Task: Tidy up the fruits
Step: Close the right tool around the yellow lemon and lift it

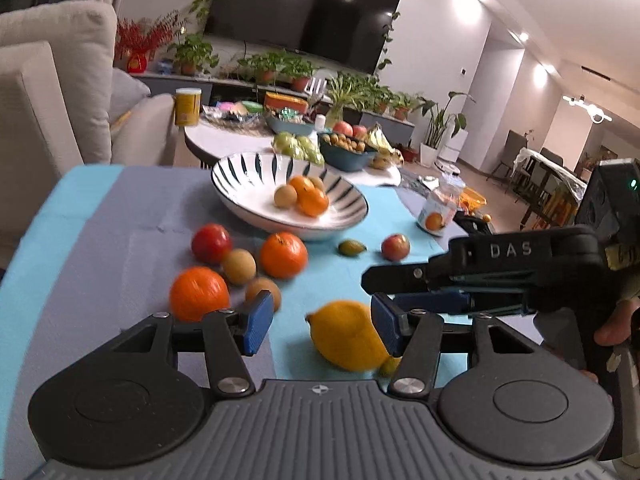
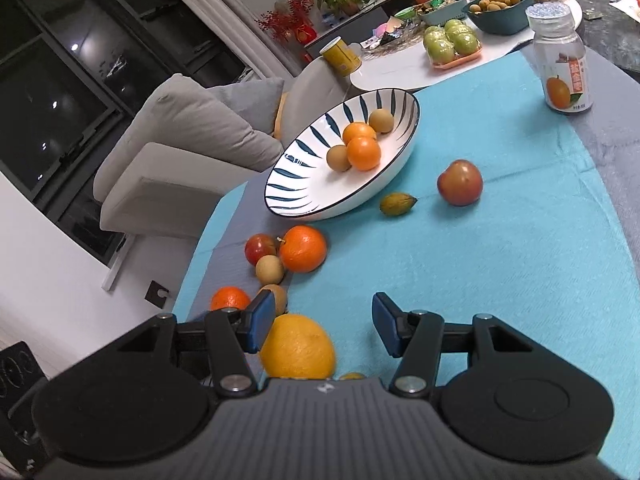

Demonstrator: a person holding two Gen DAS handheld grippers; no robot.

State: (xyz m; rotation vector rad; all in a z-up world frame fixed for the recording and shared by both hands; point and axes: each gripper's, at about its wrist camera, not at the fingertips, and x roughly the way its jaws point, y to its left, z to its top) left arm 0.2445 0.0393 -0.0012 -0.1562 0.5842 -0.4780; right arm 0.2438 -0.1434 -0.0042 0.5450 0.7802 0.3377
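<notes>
A yellow lemon lies on the blue cloth between the pads of my left gripper. It is close to the right-hand pad, with a clear gap to the other one, so this gripper is open. My right gripper reaches in from the right, open and empty, just behind the lemon. The striped bowl holds two oranges and two brown round fruits. Loose on the cloth are two oranges, two red fruits, brown fruits and a small green one.
A juice bottle stands at the cloth's far right. Beyond the bowl a white round table carries more fruit, bowls and a yellow can. A pale sofa is on the left, past the table edge.
</notes>
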